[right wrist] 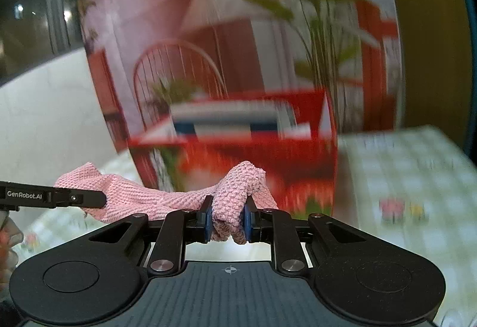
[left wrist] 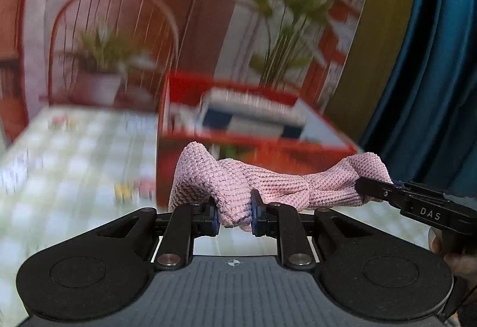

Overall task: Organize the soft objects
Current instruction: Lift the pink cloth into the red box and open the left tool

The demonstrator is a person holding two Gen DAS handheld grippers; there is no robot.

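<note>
A pink knitted cloth (left wrist: 268, 182) is stretched in the air between both grippers, above the checked tablecloth. My left gripper (left wrist: 234, 215) is shut on one bunched end of it. My right gripper (right wrist: 228, 221) is shut on the other bunched end (right wrist: 235, 193). In the left wrist view the right gripper's fingers (left wrist: 375, 188) come in from the right and clamp the cloth's far end. In the right wrist view the left gripper's fingers (right wrist: 86, 197) come in from the left on the cloth. A red box (left wrist: 256, 130) stands just behind the cloth; it also shows in the right wrist view (right wrist: 238, 148).
The red box holds a folded blue and white striped item (left wrist: 253, 112). The table has a green and white checked cloth (left wrist: 74, 154). A printed backdrop of a room (right wrist: 238, 29) stands behind the box. A teal curtain (left wrist: 432, 73) hangs at the right.
</note>
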